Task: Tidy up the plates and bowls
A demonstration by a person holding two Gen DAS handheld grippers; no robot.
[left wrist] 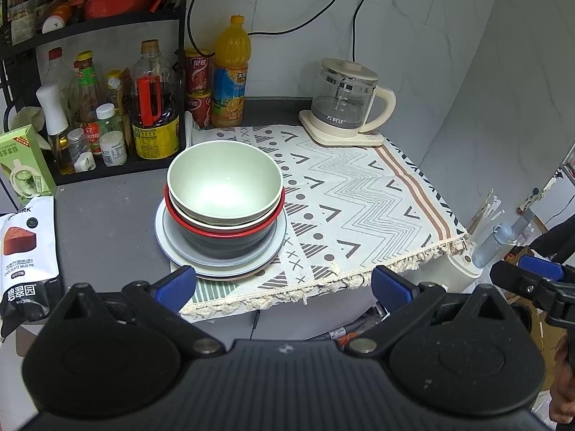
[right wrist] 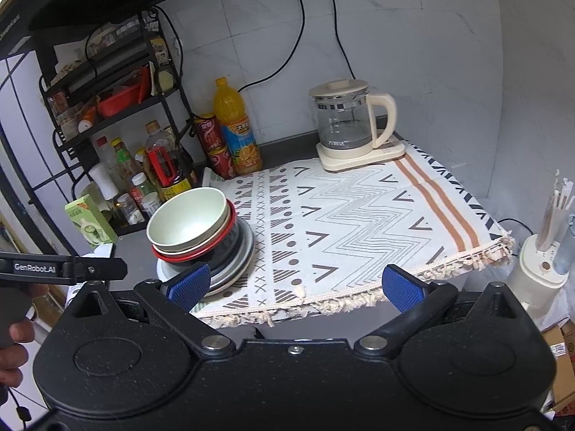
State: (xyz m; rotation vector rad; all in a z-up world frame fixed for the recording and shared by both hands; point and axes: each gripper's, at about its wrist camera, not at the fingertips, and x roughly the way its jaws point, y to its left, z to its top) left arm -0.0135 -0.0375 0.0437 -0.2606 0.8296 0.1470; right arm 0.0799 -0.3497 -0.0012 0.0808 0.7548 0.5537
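1. The bowls (left wrist: 224, 194), green on top, sit nested on stacked plates (left wrist: 201, 262) at the left edge of the cloth (left wrist: 359, 197).
2. The left gripper (left wrist: 284, 287) hangs before the stack, fingers apart, empty.
3. The right gripper (right wrist: 294, 287) is likewise spread and empty.
4. A kettle (left wrist: 345, 100) stands at the back.

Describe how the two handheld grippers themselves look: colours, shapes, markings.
Both the left gripper and the right gripper are matte black, with two round housings, silver pivot bolts and a ribbed centre plate. Each finger ends in a blue textured pad. The right view shows white "GenRobot.AI" lettering on the left one's side.
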